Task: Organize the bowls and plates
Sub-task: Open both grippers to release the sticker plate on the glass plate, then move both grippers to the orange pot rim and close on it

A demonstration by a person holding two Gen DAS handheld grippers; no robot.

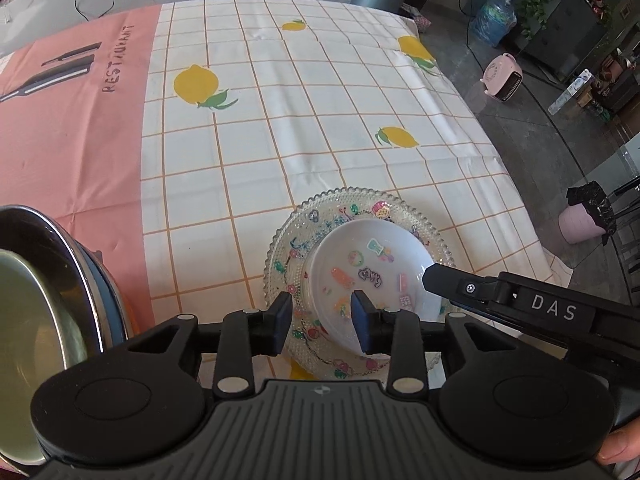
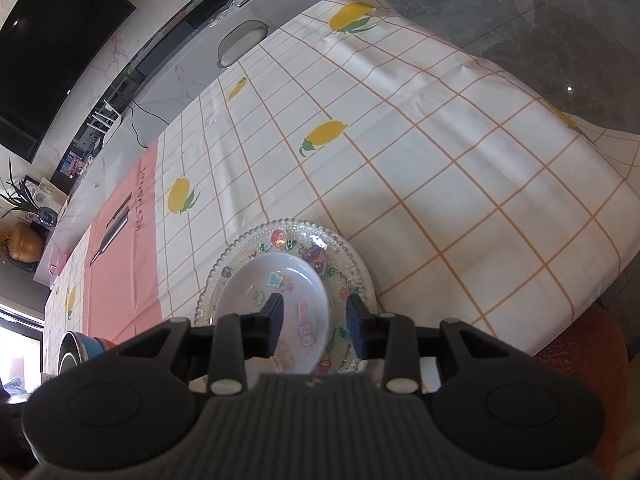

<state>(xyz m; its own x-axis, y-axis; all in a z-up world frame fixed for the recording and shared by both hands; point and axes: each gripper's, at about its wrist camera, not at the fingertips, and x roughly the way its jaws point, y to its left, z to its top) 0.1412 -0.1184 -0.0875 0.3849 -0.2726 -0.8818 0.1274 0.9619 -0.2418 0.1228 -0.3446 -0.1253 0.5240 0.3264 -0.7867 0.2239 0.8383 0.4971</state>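
A small white bowl with stickers lies tilted on a clear glass plate with a beaded rim, on the lemon-print tablecloth. My left gripper is open, its jaws straddling the bowl's near rim. My right gripper is open, its jaws either side of the bowl's right rim above the glass plate. In the left wrist view the right gripper's finger touches the bowl's right rim.
A steel bowl nested in a blue one stands at the left, also seen in the right wrist view. A pink placemat lies left. The table edge drops to the floor on the right.
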